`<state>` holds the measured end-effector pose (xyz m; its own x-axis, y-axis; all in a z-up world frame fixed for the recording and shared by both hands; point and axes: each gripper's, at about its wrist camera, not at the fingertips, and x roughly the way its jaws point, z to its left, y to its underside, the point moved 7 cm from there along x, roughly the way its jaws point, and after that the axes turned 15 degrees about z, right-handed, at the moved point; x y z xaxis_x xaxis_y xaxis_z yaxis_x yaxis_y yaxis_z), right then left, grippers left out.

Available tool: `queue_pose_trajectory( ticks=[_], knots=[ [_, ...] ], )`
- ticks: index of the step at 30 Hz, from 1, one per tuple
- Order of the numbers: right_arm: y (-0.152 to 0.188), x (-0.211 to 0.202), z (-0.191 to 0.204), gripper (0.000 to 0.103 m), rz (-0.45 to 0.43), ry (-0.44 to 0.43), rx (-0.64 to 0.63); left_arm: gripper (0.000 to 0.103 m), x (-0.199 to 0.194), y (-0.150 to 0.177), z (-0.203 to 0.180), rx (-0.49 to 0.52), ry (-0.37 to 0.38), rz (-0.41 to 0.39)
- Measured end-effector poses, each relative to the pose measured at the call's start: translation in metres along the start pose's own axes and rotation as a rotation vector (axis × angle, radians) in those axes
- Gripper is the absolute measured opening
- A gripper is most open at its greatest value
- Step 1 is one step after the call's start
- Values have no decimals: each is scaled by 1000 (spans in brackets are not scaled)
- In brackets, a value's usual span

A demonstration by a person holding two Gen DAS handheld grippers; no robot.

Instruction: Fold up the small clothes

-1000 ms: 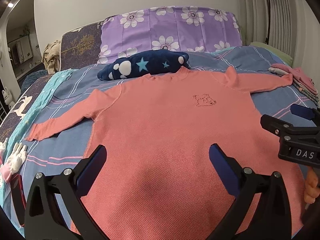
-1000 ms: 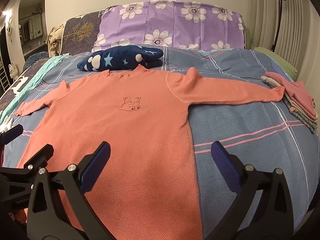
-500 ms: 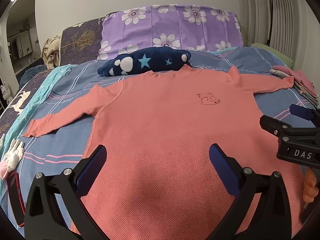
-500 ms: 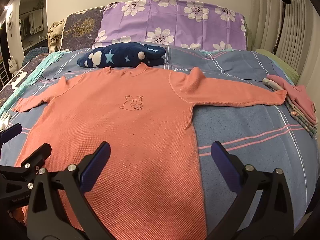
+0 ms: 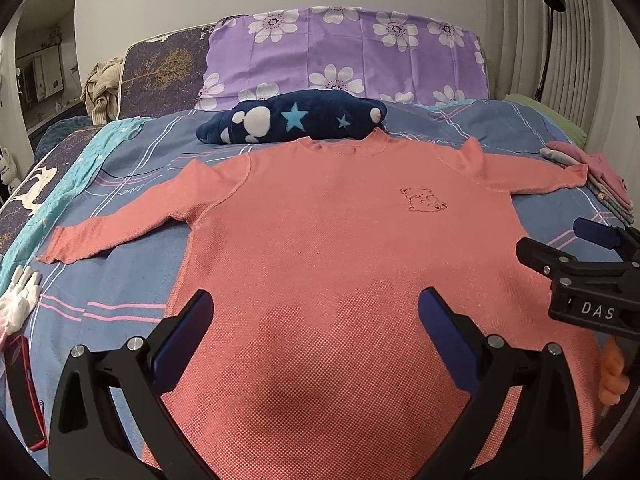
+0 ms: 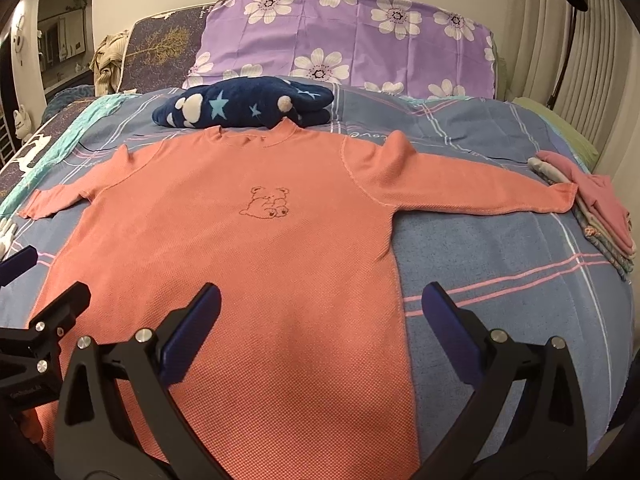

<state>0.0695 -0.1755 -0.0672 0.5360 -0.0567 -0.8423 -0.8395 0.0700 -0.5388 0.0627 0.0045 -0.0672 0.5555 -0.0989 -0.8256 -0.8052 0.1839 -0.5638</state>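
— from the left wrist, what is there?
— coral sweater (image 5: 340,240) lies flat on the bed (image 5: 132,280), sleeves out. left gripper (image 5: 316,336) is spread wide, holding nothing.
— and from the right wrist?
— same sweater (image 6: 248,248); right gripper (image 6: 320,332) also spread, empty, over its hem side. folded clothes (image 6: 600,216) lie near the right cuff.

A shirt (image 5: 328,240) is spread flat on a bed (image 6: 500,280), a folded blanket (image 5: 296,122) behind its collar, stacked clothes (image 6: 596,208) beside its right sleeve.
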Motion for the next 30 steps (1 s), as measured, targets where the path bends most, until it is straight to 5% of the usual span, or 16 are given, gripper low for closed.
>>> queue_pose_trajectory(
  ticks=[11, 15, 19, 22, 26, 30],
  knots=[
    [-6, 2, -1, 101, -1, 6, -3, 102, 3, -2, 7, -6, 15, 16],
    [-8, 6, -2, 101, 6, 8, -6, 102, 6, -7, 22, -39, 123, 61],
    [-10, 9, -8, 101, 1, 6, 1, 102, 16, -14, 82, -223, 229, 92],
    [-12, 11, -12, 101, -7, 5, 10, 102, 32, -16, 156, -391, 158, 86],
    [-15, 17, -19, 101, 1, 25, 13, 77, 58, -12, 258, -635, 115, 117],
    [-18, 24, -23, 101, 18, 39, 24, 66, 75, -8, 339, -862, 141, 98]
  ],
)
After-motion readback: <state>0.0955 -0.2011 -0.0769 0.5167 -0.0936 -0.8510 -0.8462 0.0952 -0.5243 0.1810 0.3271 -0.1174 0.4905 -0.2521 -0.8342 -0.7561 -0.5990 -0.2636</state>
